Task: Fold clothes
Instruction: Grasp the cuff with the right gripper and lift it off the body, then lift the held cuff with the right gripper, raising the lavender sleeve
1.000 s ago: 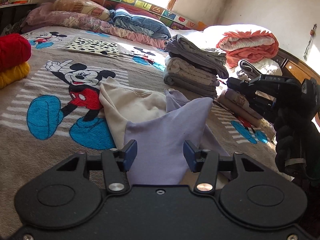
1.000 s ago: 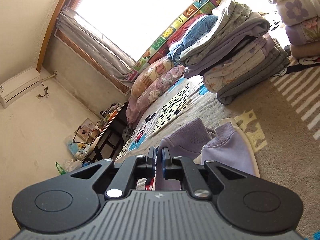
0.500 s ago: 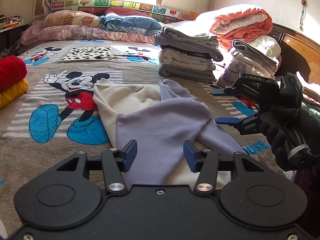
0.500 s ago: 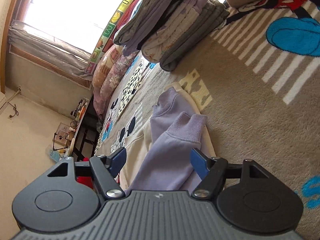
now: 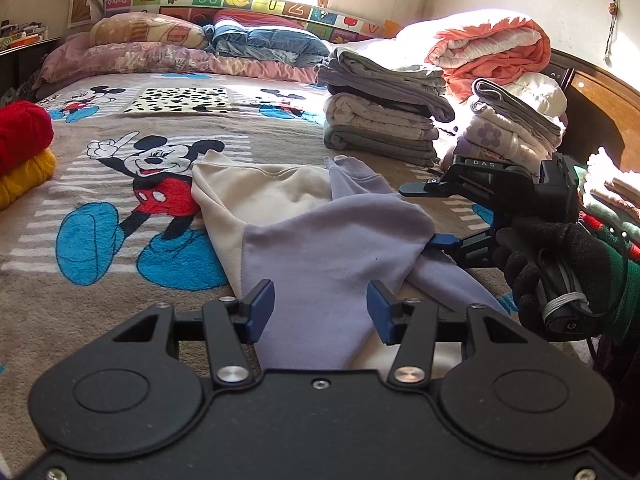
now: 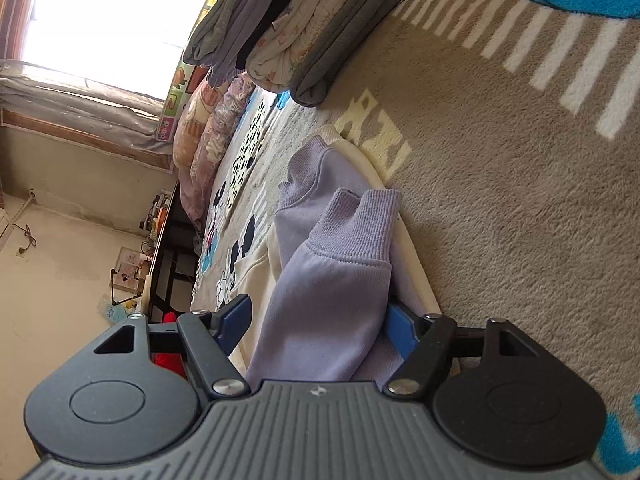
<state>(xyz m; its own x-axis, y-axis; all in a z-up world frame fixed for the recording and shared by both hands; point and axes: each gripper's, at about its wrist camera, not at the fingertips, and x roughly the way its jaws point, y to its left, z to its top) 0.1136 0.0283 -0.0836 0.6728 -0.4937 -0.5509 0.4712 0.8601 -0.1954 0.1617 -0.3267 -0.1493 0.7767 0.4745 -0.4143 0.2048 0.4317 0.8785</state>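
Garment: cream and lilac sweatshirt (image 5: 304, 216) lies flat on the cartoon-print blanket (image 5: 120, 184), near centre.
Left gripper (image 5: 320, 308): jaws apart, hovering over the near lilac panel, gripping nothing.
Right gripper (image 6: 316, 320): released; lilac sleeve (image 6: 336, 264) lies loose between its jaws.
Folded stacks (image 5: 380, 116): far right.
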